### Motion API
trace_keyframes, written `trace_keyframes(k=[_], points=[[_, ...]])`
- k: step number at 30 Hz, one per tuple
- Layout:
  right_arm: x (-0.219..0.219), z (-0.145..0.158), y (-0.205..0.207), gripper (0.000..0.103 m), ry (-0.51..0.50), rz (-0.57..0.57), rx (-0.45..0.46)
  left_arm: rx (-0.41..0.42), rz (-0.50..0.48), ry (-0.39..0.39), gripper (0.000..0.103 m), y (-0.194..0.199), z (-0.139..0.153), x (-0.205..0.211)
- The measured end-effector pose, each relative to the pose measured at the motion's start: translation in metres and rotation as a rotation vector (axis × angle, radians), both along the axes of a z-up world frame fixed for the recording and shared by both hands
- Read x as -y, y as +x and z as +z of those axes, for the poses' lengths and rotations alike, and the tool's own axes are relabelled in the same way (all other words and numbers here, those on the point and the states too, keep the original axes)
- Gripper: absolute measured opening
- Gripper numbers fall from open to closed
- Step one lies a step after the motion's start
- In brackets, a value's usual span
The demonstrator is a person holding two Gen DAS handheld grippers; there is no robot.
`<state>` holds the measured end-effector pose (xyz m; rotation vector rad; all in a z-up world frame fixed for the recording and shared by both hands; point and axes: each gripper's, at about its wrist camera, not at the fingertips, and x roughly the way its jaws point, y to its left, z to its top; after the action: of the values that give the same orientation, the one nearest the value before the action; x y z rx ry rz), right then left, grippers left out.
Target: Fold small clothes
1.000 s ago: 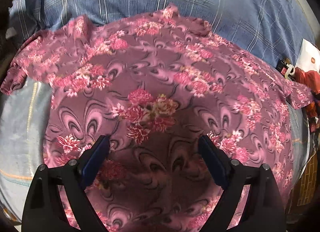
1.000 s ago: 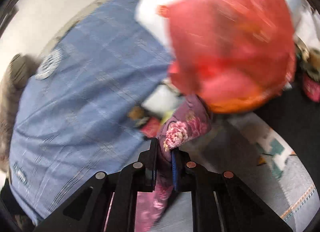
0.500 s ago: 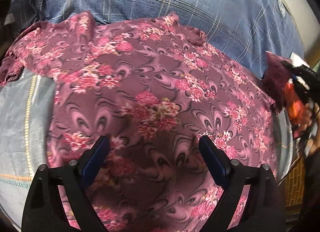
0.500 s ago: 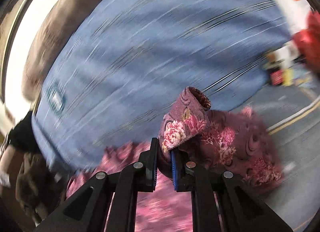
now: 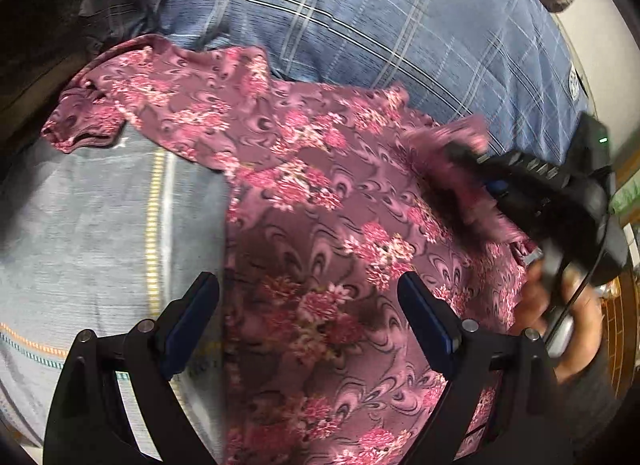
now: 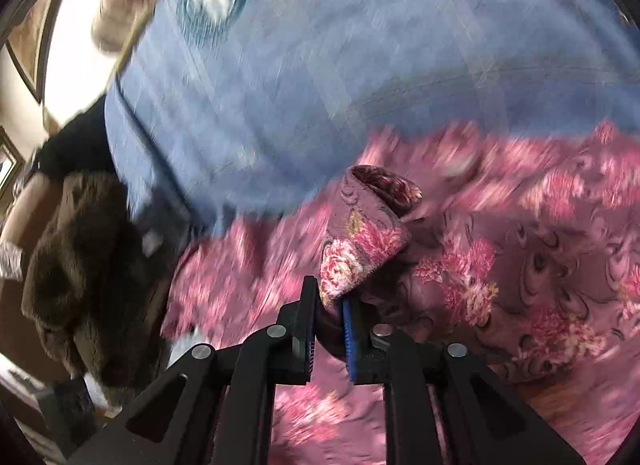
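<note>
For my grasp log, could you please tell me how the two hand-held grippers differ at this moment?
The left hand-held gripper is wide open and holds nothing; the right hand-held gripper is shut on the sleeve of the maroon floral shirt. The left hovers above the shirt's body, the right at its sleeve. Both have black frames with blue pads.

Left wrist view dim but sharp; right wrist view motion-blurred; edges fisheye-warped.

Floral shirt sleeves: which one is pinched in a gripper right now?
The shirt's right-side sleeve, clamped in the right gripper. The other sleeve lies flat and untouched; the left gripper is open.
</note>
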<state>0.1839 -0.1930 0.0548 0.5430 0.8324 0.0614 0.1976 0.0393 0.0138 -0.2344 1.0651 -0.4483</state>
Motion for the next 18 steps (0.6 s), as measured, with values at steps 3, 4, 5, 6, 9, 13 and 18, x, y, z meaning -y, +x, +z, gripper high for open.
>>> trace_keyframes(k=[3,4,5,6,9,13,18], points=[[-0.013,-0.029,-0.005,0.021,0.041,0.034,-0.099,-0.013,0.005,-0.001,0.091,0.002,-0.001,0.0],[-0.015,-0.032,-0.01,0.021,0.052,0.037,-0.106,-0.02,0.001,-0.004,0.091,0.003,-0.002,0.002],[-0.014,-0.033,-0.015,0.021,0.064,0.047,-0.104,-0.027,-0.004,-0.007,0.091,0.005,-0.002,0.006],[-0.01,-0.03,-0.024,0.021,0.081,0.057,-0.09,-0.033,-0.01,-0.008,0.091,0.006,-0.002,0.011],[0.025,-0.02,-0.061,0.032,0.136,0.01,-0.022,-0.049,-0.049,-0.017,0.091,0.015,0.001,0.037],[0.084,-0.016,-0.104,0.032,0.151,-0.102,-0.008,-0.094,-0.092,-0.02,0.091,0.032,-0.004,0.088],[0.142,-0.025,-0.154,0.032,0.185,-0.233,0.01,-0.149,-0.049,0.012,0.077,0.056,-0.017,0.127]])
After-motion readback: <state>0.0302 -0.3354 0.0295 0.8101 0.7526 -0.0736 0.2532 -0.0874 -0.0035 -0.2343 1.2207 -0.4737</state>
